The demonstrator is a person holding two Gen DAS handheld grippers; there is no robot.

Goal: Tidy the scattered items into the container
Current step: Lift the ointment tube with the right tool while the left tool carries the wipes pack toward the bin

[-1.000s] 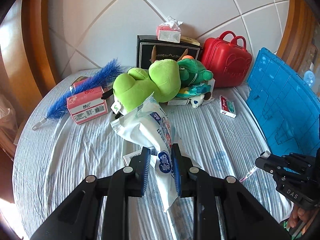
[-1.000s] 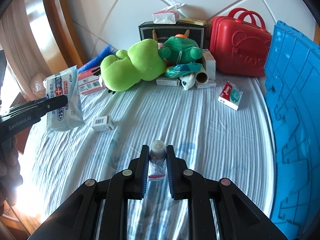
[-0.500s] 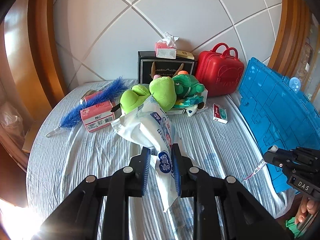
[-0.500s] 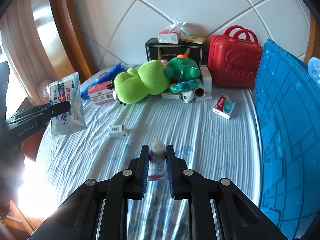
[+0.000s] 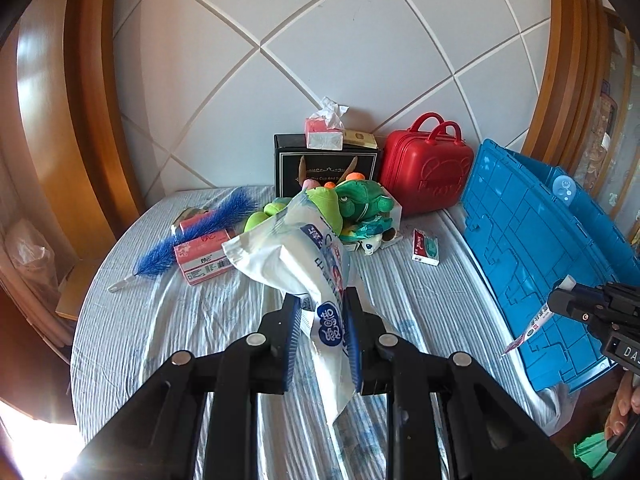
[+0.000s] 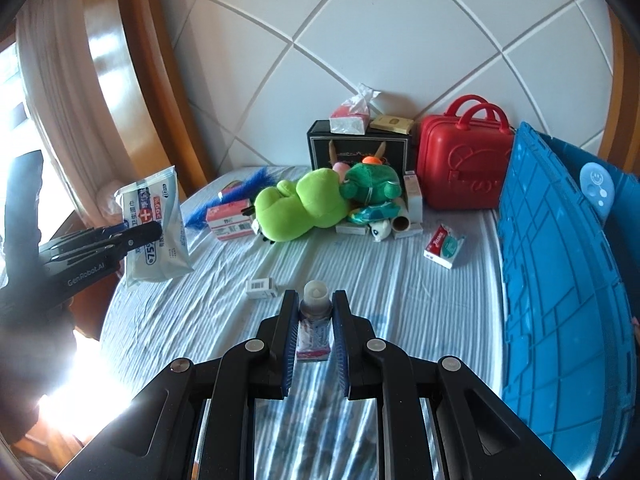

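My left gripper [image 5: 320, 312] is shut on a white pack of wet wipes [image 5: 304, 252] and holds it above the striped bed; the pack also shows in the right wrist view [image 6: 154, 224]. My right gripper [image 6: 316, 310] is shut on a small tube [image 6: 315, 320] with a pale cap, held above the bed; the tube also shows in the left wrist view [image 5: 536, 320]. The blue crate [image 6: 560, 280] stands at the right edge of the bed, also in the left wrist view [image 5: 536, 248].
Against the headboard lie green plush toys [image 6: 304, 208], a black box [image 6: 360, 148] with a tissue pack, a red case [image 6: 460, 164], a pink carton [image 5: 204, 256], a blue brush [image 5: 192, 236]. A red-green box [image 6: 444, 246] and a small white box [image 6: 262, 288] lie on the sheet.
Both grippers have risen and drawn back from the bed with their items still held. The small white box now lies uncovered on the sheet.
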